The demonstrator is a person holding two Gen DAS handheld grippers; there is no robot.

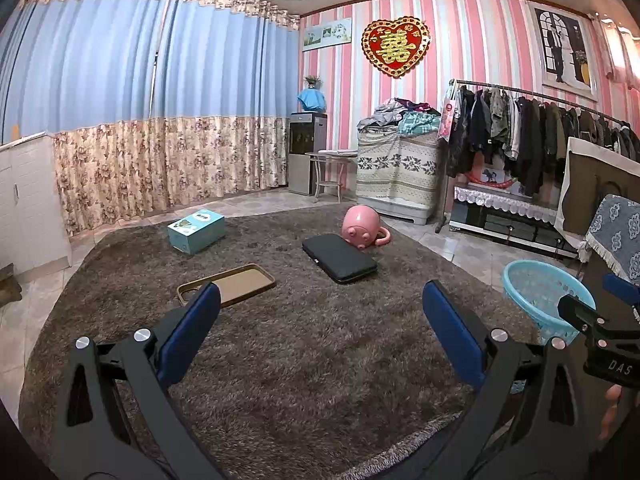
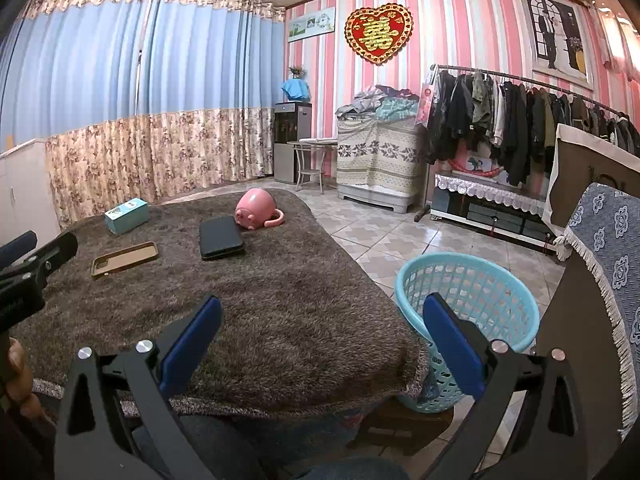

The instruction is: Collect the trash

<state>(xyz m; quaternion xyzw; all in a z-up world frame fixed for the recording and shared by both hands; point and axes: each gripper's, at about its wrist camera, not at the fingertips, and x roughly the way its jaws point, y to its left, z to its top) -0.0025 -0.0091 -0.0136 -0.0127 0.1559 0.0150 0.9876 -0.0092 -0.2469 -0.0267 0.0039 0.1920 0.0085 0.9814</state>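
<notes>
1. I'm holding my left gripper wide open above the shaggy brown rug, nothing between the blue pads.
2. My right gripper is hanging open too, empty, over the rug's near edge, its right pad overlapping the light blue mesh basket in view.
3. Basket is standing on the tiled floor just beside the rug; its base is being hidden behind my finger, inside hard to make out.
4. Lying on the rug, well apart from both grippers: brown phone case, black wallet-like case, teal box, tipped pink pig-shaped mug.
5. Box print is too small to read.
6. Left view is cutting off the basket behind my other gripper.
</notes>
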